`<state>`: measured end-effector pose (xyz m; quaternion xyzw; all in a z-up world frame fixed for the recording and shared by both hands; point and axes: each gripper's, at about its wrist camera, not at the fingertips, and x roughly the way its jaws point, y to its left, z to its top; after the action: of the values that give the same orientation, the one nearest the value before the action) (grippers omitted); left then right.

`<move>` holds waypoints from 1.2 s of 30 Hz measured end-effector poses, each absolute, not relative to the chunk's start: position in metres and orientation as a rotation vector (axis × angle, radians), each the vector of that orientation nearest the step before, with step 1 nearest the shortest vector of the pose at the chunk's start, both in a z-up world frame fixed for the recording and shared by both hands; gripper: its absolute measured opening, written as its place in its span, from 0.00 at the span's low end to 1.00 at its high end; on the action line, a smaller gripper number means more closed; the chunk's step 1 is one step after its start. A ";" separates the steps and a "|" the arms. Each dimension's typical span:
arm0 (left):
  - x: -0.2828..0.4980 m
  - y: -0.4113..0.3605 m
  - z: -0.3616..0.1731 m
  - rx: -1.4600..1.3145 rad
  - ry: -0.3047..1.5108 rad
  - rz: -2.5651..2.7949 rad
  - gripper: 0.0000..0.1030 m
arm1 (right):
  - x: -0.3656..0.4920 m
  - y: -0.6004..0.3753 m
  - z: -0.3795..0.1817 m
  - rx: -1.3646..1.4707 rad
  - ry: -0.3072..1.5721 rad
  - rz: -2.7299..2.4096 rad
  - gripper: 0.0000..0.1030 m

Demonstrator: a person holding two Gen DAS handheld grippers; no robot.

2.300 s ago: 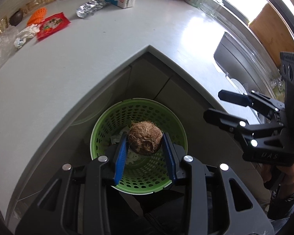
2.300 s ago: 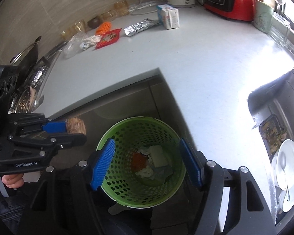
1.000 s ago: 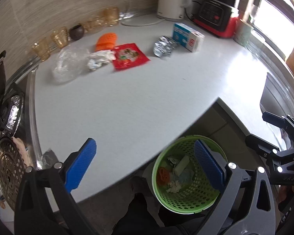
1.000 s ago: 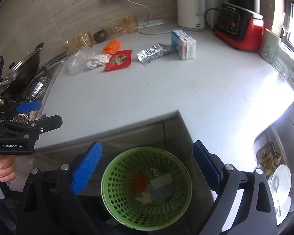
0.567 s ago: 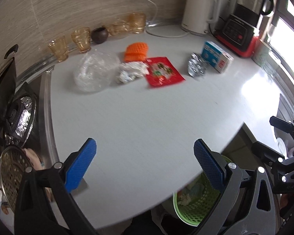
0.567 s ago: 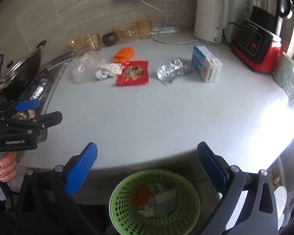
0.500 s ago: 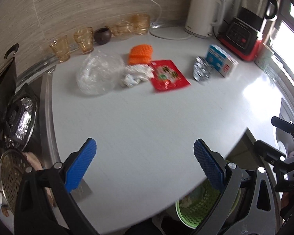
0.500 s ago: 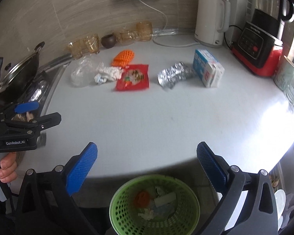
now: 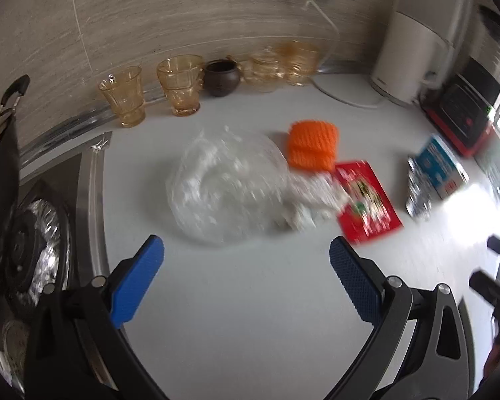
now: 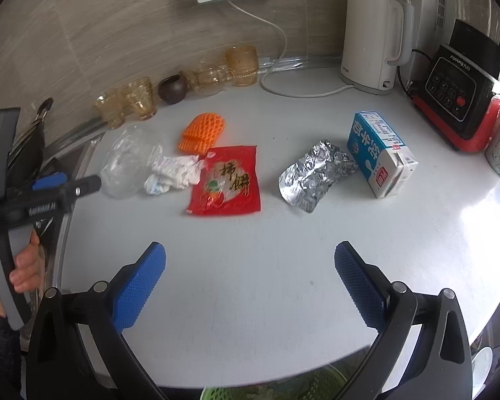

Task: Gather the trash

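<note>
Trash lies on the white counter: a clear plastic bag, crumpled white paper, orange foam net, red snack packet, crumpled foil and a blue-white milk carton. My left gripper is open and empty, just short of the plastic bag. My right gripper is open and empty, nearer than the red packet and foil. The green bin's rim peeks below the counter edge.
Amber glasses and a brown pot line the back wall. A white kettle and red-black appliance stand back right. A stove lies left of the counter.
The left gripper let a brown husk go into the green bin. Both grippers then rose and moved forward over the counter toward the trash; the left now faces the plastic bag.
</note>
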<state>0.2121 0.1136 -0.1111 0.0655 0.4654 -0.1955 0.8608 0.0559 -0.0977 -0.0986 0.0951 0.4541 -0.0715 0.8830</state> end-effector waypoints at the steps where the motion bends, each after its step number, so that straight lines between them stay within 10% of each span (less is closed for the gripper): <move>1: 0.223 0.114 -0.112 0.123 0.985 -0.407 0.93 | 0.062 -0.100 -0.101 0.204 0.950 -0.152 0.98; 16: 0.328 0.082 -0.169 -0.022 1.210 -0.331 0.90 | 0.120 -0.083 -0.124 0.197 0.993 -0.112 0.98; 27: 0.326 0.101 -0.178 -0.045 1.229 -0.343 0.30 | 0.164 -0.052 -0.134 0.125 0.993 -0.024 0.98; 36: 0.316 0.132 -0.168 -0.063 1.192 -0.341 0.12 | 0.207 -0.020 -0.150 0.072 1.026 0.050 0.98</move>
<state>0.3157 0.1316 -0.1683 -0.0294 0.5585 -0.1596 0.8134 0.2071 -0.0201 -0.1498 0.0346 0.4904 0.0239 0.8705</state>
